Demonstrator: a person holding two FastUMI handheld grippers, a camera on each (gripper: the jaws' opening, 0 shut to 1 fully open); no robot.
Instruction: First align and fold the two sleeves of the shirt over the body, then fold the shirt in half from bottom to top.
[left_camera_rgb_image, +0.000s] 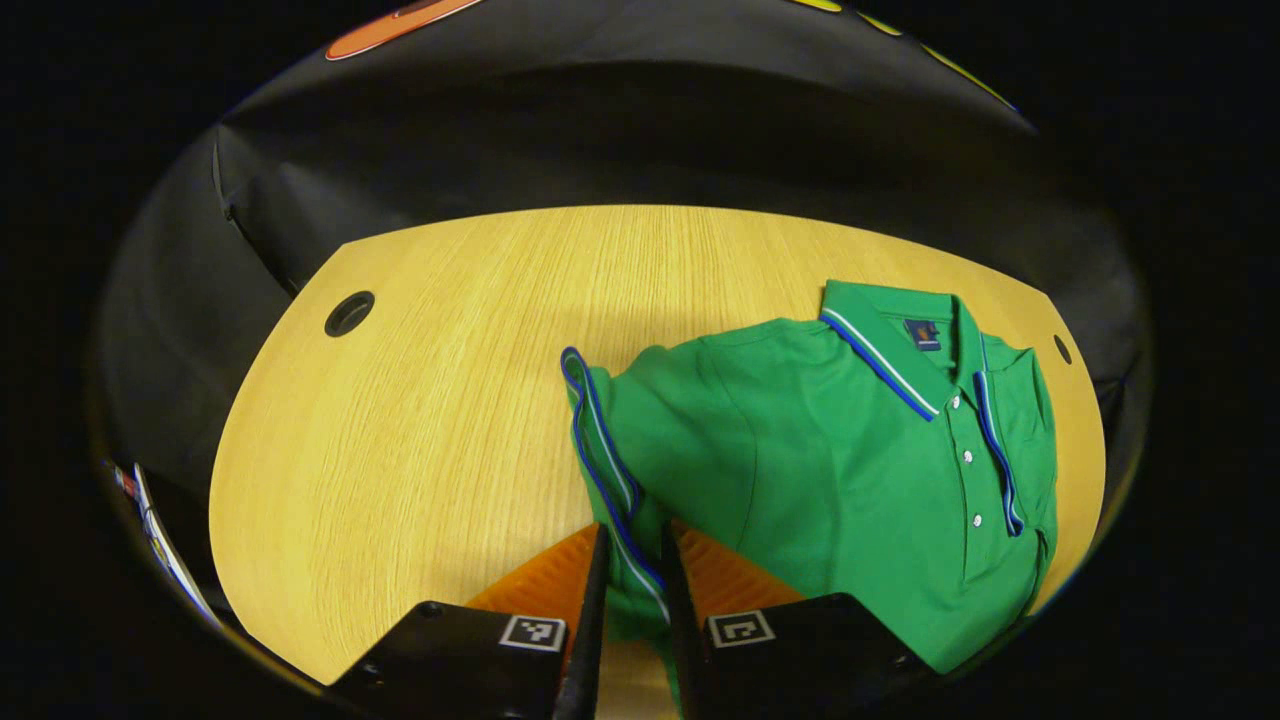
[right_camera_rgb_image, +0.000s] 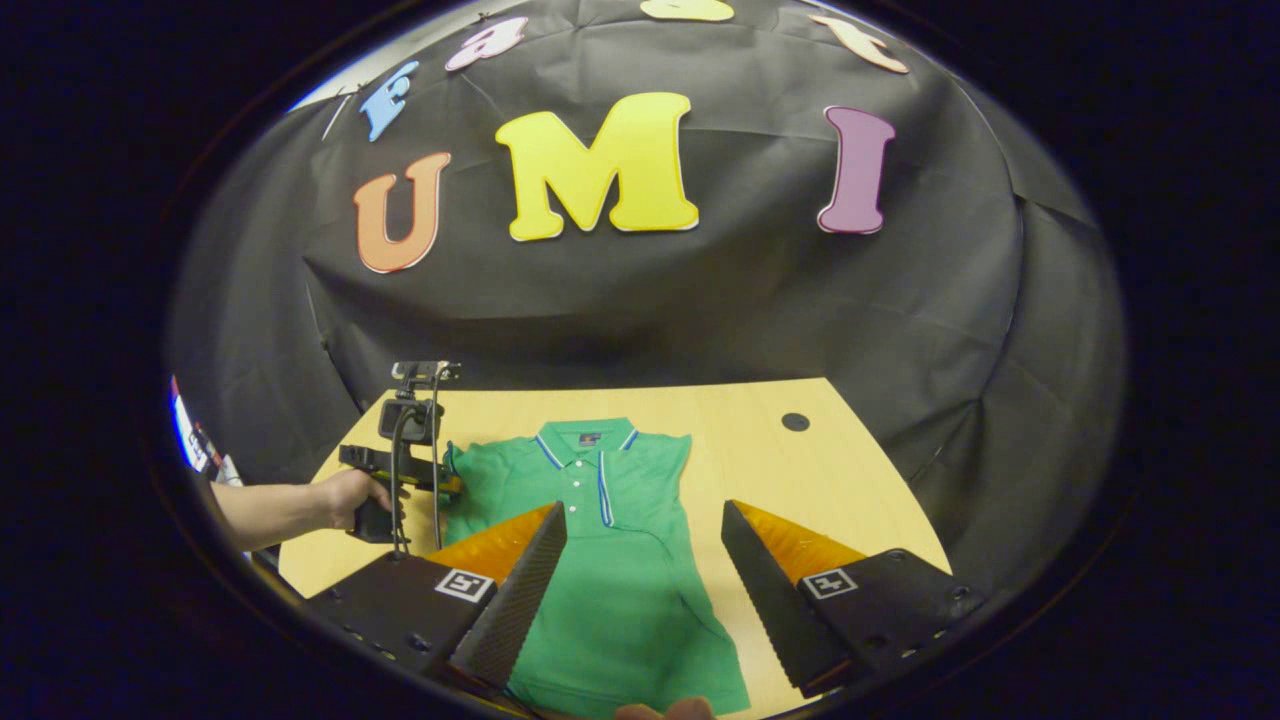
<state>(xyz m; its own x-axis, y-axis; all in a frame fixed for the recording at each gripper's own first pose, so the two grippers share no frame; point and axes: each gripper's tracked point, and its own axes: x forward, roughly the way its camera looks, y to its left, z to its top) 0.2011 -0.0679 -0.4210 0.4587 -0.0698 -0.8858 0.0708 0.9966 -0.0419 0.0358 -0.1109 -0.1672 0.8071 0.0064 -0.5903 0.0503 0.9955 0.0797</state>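
Left gripper view, left gripper (left_camera_rgb_image: 634, 560) fingers pinched the green shirt's (left_camera_rgb_image: 850, 470) striped sleeve cuff (left_camera_rgb_image: 610, 480) above the worktop (left_camera_rgb_image: 420, 400), right gripper (right_camera_rgb_image: 640, 560) fingers spread open over the shirt body.

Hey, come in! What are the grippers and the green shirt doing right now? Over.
Left gripper shut on sleeve cuff. Right gripper open above polo shirt. Table beside it bare.

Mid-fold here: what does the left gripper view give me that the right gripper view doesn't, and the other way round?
Left gripper view: the left gripper shut on the striped sleeve cuff, close up. Right gripper view: the right gripper open above the green shirt, and a hand holding the other gripper at the sleeve. Both: the shirt lying on the wooden table.
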